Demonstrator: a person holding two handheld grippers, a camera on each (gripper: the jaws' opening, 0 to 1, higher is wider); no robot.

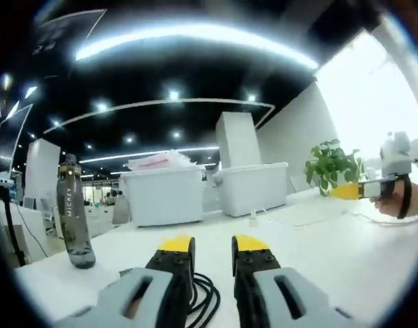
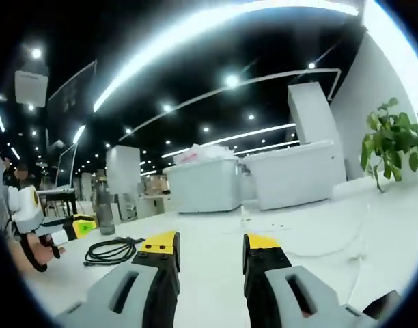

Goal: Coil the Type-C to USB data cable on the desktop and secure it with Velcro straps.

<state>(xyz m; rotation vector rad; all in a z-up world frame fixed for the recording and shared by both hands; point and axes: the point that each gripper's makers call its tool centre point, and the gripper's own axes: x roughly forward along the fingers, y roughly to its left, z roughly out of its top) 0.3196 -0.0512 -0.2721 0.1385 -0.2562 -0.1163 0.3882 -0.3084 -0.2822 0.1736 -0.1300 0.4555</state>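
The black data cable (image 2: 110,251) lies in a loose coil on the white desk (image 2: 209,225), off to the left in the right gripper view. In the left gripper view the same cable (image 1: 203,295) shows low between and just under my left jaws. My left gripper (image 1: 213,244) is open, with nothing between its yellow tips. It also appears in the right gripper view, where the left gripper (image 2: 72,227) is held by a hand just left of the coil. My right gripper (image 2: 212,241) is open and empty over bare desk. From the left gripper view, the right gripper (image 1: 359,190) sits far right.
A dark water bottle (image 1: 74,212) stands on the desk at the left. Two white bins (image 1: 161,195) (image 1: 253,188) stand at the back, and a potted plant (image 1: 330,164) at the far right. A thin white cable (image 2: 332,249) runs across the desk's right part.
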